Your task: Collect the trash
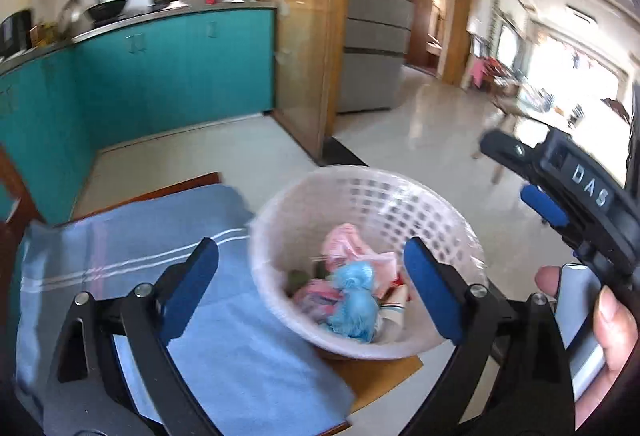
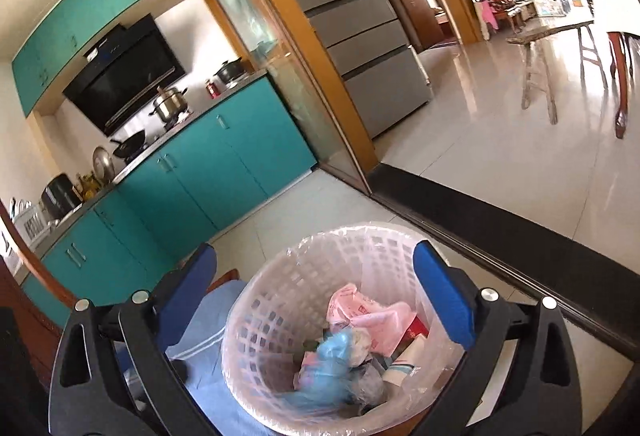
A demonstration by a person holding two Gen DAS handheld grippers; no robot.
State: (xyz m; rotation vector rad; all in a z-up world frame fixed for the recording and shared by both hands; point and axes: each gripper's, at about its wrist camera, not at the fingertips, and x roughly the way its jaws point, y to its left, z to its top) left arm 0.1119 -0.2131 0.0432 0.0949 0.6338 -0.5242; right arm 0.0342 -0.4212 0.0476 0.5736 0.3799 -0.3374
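Note:
A white plastic lattice basket (image 1: pixel 384 195) lined with a clear bag stands beside the table's corner. It also shows in the right wrist view (image 2: pixel 360 256). Inside lie a crumpled blue bag (image 1: pixel 354 300), pink plastic wrappers (image 1: pixel 352 248) and other trash. In the right wrist view the blue bag (image 2: pixel 328 360) and the pink wrappers (image 2: pixel 364 312) lie in the basket too. My left gripper (image 1: pixel 316 292) is open and empty above the basket's near rim. My right gripper (image 2: pixel 316 292) is open and empty over the basket. It also shows at the right of the left wrist view (image 1: pixel 524 175).
A blue cloth with white stripes (image 1: pixel 140 276) covers a wooden table (image 1: pixel 376 372). Teal kitchen cabinets (image 1: pixel 160 75) stand behind, a wood-framed glass partition (image 1: pixel 304 35) and a grey fridge (image 1: pixel 376 35) to the right. A wooden bench (image 2: pixel 552 47) stands on the shiny floor (image 2: pixel 500 155).

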